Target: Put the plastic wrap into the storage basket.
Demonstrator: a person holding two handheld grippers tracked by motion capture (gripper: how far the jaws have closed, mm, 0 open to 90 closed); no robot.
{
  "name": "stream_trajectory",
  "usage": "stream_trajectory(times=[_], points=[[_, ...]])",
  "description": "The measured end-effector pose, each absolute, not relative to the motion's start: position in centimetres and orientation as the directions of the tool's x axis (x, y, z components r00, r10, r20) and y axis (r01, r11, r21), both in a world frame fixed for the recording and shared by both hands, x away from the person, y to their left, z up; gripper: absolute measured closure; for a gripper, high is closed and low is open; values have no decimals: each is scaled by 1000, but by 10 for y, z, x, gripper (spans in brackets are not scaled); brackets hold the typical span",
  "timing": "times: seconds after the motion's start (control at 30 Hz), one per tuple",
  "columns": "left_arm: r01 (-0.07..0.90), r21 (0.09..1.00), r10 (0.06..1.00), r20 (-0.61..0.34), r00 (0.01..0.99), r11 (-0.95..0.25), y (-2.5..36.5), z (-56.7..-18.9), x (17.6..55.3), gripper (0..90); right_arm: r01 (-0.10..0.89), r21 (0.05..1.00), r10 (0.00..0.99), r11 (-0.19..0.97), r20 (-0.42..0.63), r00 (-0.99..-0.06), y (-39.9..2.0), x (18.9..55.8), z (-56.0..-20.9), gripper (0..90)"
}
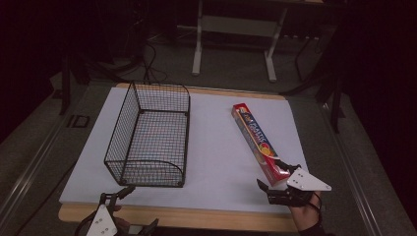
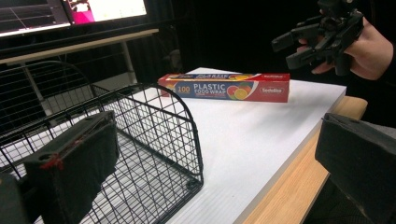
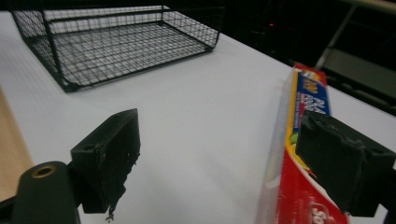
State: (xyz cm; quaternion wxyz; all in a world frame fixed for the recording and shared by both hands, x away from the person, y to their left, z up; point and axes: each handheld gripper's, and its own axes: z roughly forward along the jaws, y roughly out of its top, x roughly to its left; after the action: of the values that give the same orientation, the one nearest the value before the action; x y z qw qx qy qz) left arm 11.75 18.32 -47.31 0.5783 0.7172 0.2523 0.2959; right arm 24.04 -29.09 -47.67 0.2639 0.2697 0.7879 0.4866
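Observation:
A long red box of plastic food wrap (image 1: 254,139) lies slantwise on the white board (image 1: 216,147), right of a black wire basket (image 1: 147,137). My right gripper (image 1: 270,173) is open at the box's near end. In the right gripper view one jaw stands over the box (image 3: 299,116) and the other over bare board, and the gripper (image 3: 229,158) holds nothing. My left gripper (image 1: 137,209) is open at the table's front edge, just before the basket's near wall. The left gripper view has its jaws wide apart (image 2: 215,177), with the basket (image 2: 140,135), the box (image 2: 229,87) and the right gripper (image 2: 322,35) beyond.
The white board rests on a wooden tabletop (image 1: 162,216) whose edge runs along the front. The basket holds nothing. Dark floor, cables and a white table frame (image 1: 236,29) lie beyond the far edge. A screen (image 2: 70,11) glows behind the basket.

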Motion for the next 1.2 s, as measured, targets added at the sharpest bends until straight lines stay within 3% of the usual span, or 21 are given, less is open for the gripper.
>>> stream_trajectory(times=[0.17,0.37,0.87,1.2], points=[[15,978,700,137,701,-207,182,-474,119,2,198,903,680,382,-129,-722,-288,237,-472,132],[12,976,697,147,702,-218,180,-477,118,2,155,908,682,390,-172,-711,-286,235,-468,114],[5,971,685,166,709,-241,177,-478,117,2,213,895,730,391,-161,-665,-282,255,-460,98],[11,970,675,162,720,-245,177,-478,117,2,347,869,794,354,-83,-602,-288,285,-464,99]])
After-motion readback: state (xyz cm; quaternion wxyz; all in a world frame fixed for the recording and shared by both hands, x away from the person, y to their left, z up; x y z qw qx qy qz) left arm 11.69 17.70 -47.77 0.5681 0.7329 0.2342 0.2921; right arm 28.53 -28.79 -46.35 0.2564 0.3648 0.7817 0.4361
